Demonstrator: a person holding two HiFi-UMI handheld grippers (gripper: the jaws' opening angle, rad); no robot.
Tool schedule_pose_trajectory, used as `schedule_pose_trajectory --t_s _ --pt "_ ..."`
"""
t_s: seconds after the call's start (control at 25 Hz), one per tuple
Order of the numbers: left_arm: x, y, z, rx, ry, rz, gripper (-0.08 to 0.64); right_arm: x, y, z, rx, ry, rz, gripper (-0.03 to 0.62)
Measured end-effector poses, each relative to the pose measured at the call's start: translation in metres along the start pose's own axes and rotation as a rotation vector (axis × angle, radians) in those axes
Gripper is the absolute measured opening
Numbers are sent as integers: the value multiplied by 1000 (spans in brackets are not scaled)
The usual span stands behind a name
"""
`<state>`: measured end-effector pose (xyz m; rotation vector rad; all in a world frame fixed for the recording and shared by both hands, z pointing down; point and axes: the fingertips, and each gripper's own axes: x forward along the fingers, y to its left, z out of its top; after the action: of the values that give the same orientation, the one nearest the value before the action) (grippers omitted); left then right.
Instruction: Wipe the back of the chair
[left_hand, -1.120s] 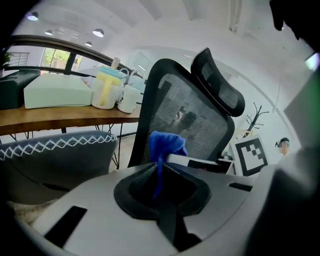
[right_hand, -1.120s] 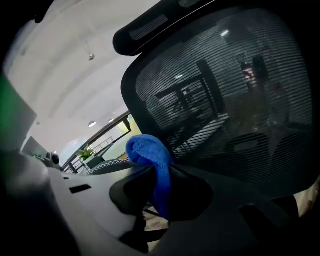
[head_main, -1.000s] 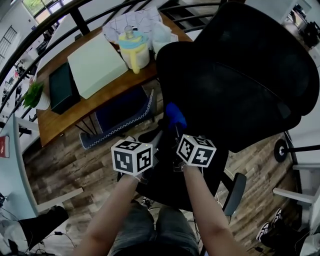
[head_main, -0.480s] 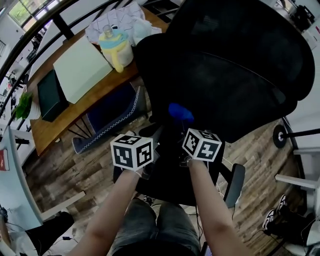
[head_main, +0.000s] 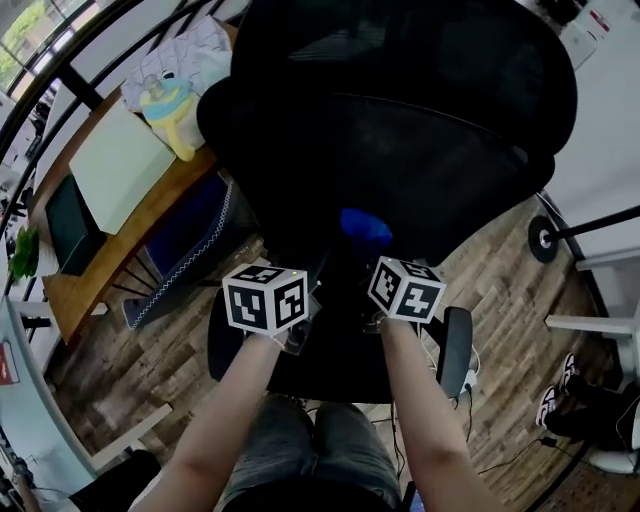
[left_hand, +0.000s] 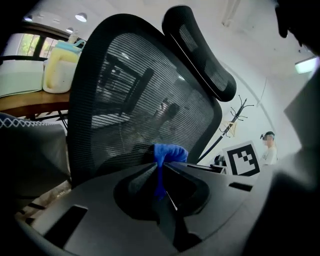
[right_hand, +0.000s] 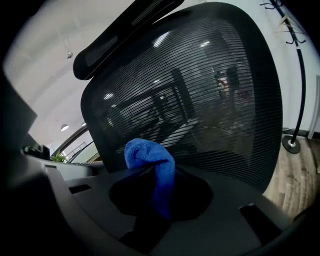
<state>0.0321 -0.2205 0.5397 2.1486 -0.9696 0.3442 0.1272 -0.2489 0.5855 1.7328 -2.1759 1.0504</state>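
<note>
Seen from the head, the chair (head_main: 400, 130) runs off the top edge and hides part of the bench (head_main: 100, 268). The lower end of the cloth (right_hand: 147, 152) vanishes inside the right gripper (right_hand: 152, 170).

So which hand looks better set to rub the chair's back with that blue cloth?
Probably the right gripper: the bulk of the blue cloth bunches at its jaws, facing the mesh chair back. The left gripper pinches only a thin fold.

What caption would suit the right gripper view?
Right gripper, jaws shut on a blue cloth, faces the chair's black mesh back.
</note>
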Motion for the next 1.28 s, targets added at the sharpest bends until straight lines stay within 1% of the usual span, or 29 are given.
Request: schedule_pose_trajectory --t_s 0.44,0.76,1.08,1.28 --pt "47 -51 -8 58 65 -97 41 -40 -79 12 71 -52 -136 84" --pt "77 -84 -16 89 107 -157 41 -64 -128 15 124 -83 -214 84" --pt "97 -102 -25 113 138 -180 41 -86 -169 9 189 -96 -287 84" --pt "103 -113 -27 139 140 -181 41 -98 -186 5 201 -90 -327 84"
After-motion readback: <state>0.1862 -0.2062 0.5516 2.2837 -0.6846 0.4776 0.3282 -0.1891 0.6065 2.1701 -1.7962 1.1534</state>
